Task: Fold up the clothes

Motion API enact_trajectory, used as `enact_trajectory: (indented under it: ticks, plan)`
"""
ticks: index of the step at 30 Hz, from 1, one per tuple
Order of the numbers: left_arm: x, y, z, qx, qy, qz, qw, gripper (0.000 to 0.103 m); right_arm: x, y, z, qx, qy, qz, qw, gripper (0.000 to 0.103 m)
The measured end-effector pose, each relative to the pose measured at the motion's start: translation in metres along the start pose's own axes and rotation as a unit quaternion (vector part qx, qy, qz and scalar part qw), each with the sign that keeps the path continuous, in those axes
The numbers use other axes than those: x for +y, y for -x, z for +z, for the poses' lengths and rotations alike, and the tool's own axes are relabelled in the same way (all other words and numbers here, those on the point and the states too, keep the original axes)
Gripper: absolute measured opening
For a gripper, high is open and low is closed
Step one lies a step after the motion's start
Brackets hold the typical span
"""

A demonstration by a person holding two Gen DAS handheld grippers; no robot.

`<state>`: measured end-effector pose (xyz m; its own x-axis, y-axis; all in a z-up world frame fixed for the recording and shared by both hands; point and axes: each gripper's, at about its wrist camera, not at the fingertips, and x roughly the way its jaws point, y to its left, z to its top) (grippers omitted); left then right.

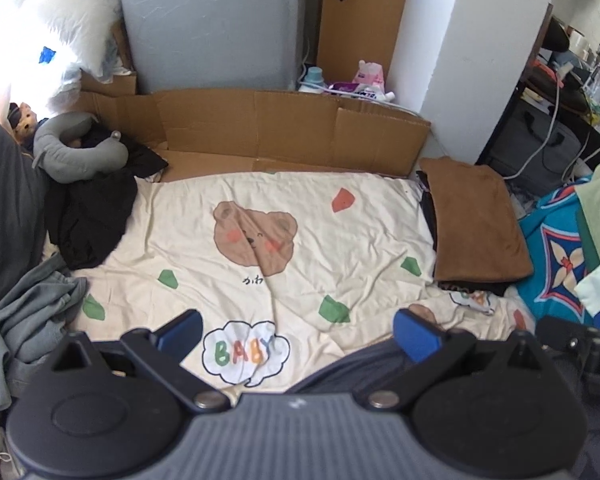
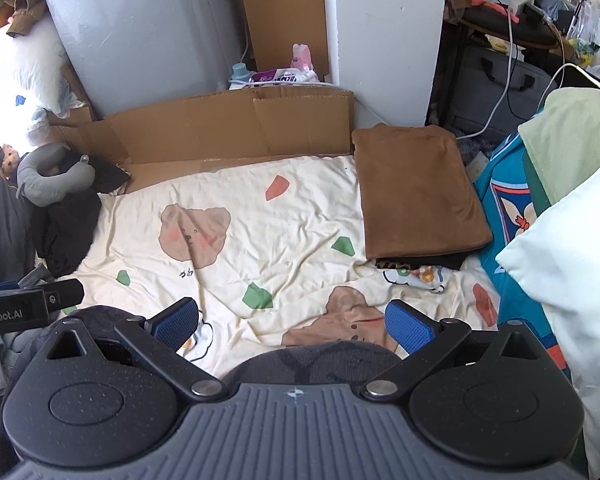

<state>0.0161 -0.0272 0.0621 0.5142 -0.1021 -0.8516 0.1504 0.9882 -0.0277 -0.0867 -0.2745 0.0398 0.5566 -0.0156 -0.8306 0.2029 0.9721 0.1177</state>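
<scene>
Both my grippers, left point(image 1: 298, 334) and right point(image 2: 292, 322), hover fingers spread, empty, over the bedsheet point(image 1: 260, 240); next I'd pinch 2 corners of the black garment point(image 1: 88, 216) at 9 o'clock.

We see a cream sheet point(image 1: 340, 236) printed with bears and coloured patches spread over the floor area, wrinkled in places. Behind it lies flattened cardboard point(image 1: 260, 128), with one taller piece point(image 2: 284, 12) standing against the back. A grey panel point(image 1: 212, 24) rises at the rear left, and a white wall column point(image 2: 388, 40) stands to its right. Bright daylight washes out the white pillow point(image 1: 48, 28) at far left. On the right, a dark desk point(image 2: 512, 28) with white cables point(image 2: 508, 80) sits in shadow, beside a blue patterned blanket point(image 1: 556, 256).
</scene>
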Motion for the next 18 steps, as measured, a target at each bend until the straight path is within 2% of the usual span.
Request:
enact_trajectory:
  ticks: [5, 10, 18]
  plan:
    - [-0.005, -0.002, -0.003, -0.004, -0.002, 0.005, 1.0, 0.103, 0.0, -0.002, -0.001, 0.001, 0.001, 0.01, 1.0, 0.102]
    - [-0.008, -0.005, -0.004, -0.01, -0.001, 0.012, 0.9999, 0.103, -0.005, -0.005, -0.001, 0.003, -0.005, 0.038, 0.999, 0.102]
    - [-0.013, -0.008, -0.005, -0.013, -0.012, 0.031, 0.9994, 0.103, -0.002, -0.011, 0.0, 0.004, 0.007, 0.029, 1.0, 0.102]
